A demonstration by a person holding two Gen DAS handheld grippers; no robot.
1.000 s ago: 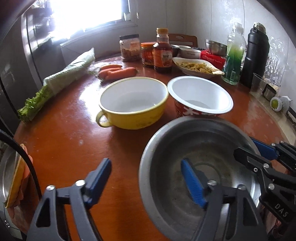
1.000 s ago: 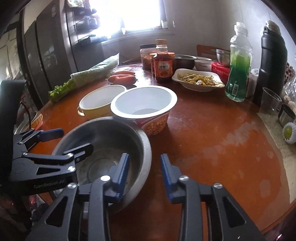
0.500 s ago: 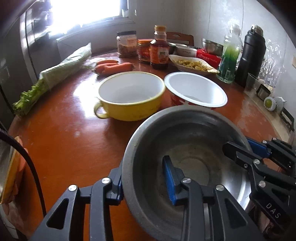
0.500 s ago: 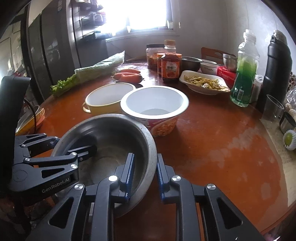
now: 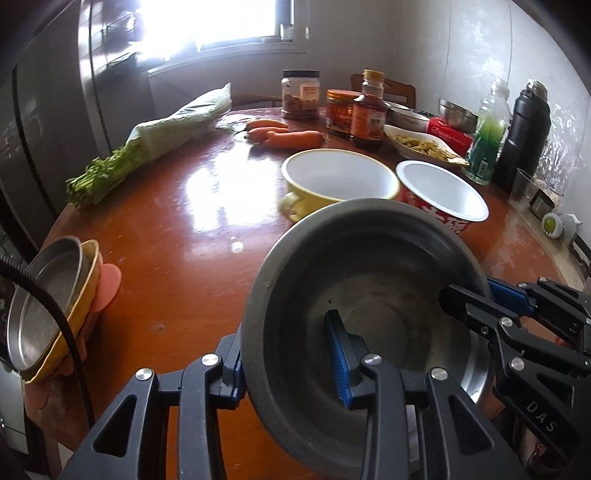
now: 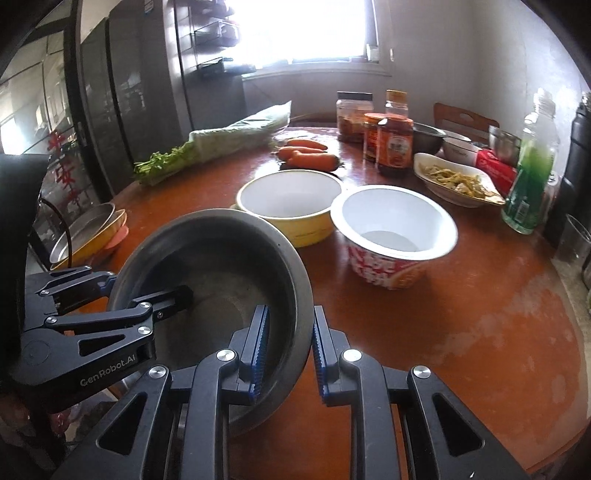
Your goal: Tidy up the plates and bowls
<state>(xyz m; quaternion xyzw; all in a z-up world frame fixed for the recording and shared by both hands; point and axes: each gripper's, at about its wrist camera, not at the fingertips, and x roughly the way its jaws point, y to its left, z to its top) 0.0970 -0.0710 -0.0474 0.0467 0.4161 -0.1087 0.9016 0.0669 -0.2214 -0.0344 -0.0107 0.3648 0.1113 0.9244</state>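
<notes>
This was a home kitchen or dining corner. A round wooden table (image 6: 461, 314) stood under a bright window (image 6: 306, 29), crowded with carrots (image 6: 306, 155), bagged greens (image 6: 221, 144), sauce jars (image 6: 393, 144), a dish of cooked food (image 6: 454, 181) and bowls (image 6: 291, 206) (one yellow, one printed). A dark fridge (image 6: 122, 110) lined the left wall, and a chair (image 6: 461, 120) stood behind.
</notes>
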